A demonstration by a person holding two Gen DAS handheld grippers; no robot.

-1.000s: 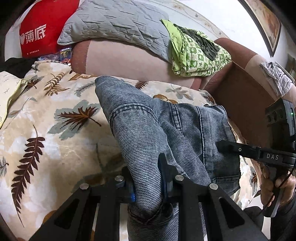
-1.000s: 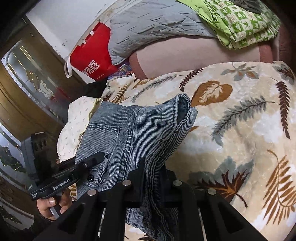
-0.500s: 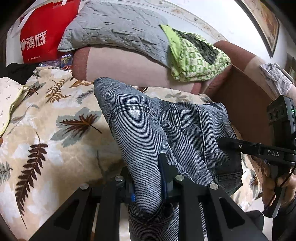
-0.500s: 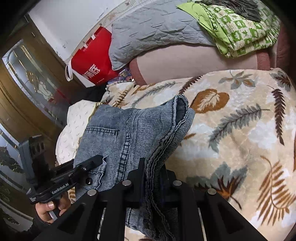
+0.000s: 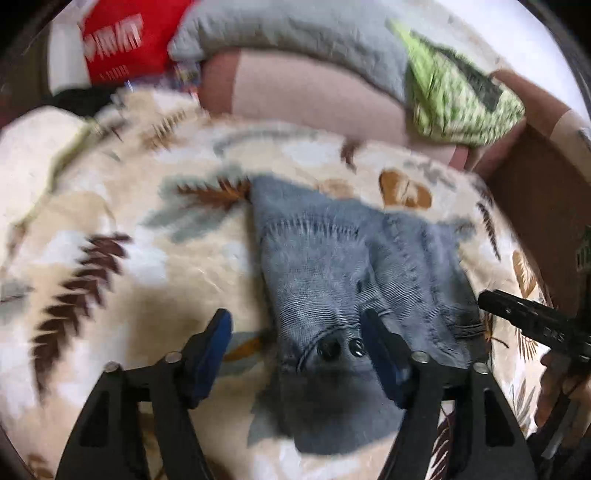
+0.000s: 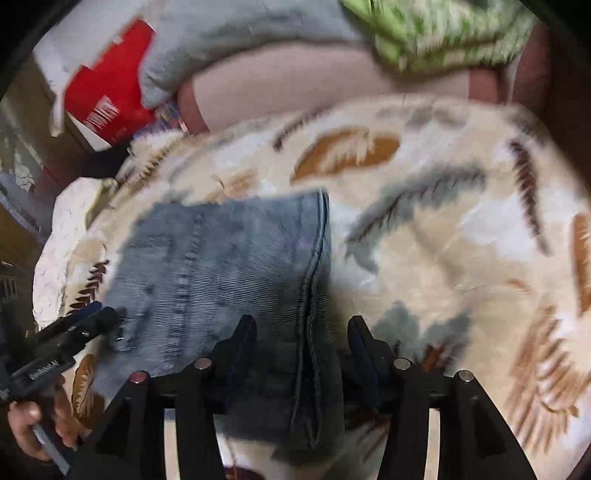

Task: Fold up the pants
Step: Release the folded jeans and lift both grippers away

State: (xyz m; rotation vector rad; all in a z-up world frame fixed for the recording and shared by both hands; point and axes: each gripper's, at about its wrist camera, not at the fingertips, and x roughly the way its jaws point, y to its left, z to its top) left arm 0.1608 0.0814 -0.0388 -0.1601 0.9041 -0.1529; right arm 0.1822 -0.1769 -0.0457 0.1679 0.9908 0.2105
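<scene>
The blue-grey jeans (image 5: pixel 332 266) lie folded in a flat bundle on the leaf-print blanket (image 5: pixel 129 280). My left gripper (image 5: pixel 295 328) hovers low over their near-left corner. Its jaws are opening and stand wide, with the denim and its rivet buttons between the blue pads but untouched. My right gripper (image 6: pixel 301 328) straddles the stitched right edge of the jeans (image 6: pixel 221 258). Its jaws are opening too, and the pads are clear of the cloth. Each view shows the other tool at its side, held by a hand (image 6: pixel 26 424). Both views are motion-blurred.
Behind the blanket runs a pink sofa back (image 5: pixel 314 99) with a grey quilted pillow (image 5: pixel 295 33), a folded green patterned cloth (image 5: pixel 454 99) and a red bag (image 5: pixel 118 44). A brown armrest (image 5: pixel 535 221) borders the right side. A white cushion (image 6: pixel 70 221) lies at the left.
Both grippers have let go of the jeans and opened wide. They have sunk toward the blanket, and the lifted denim now lies flat on it.
</scene>
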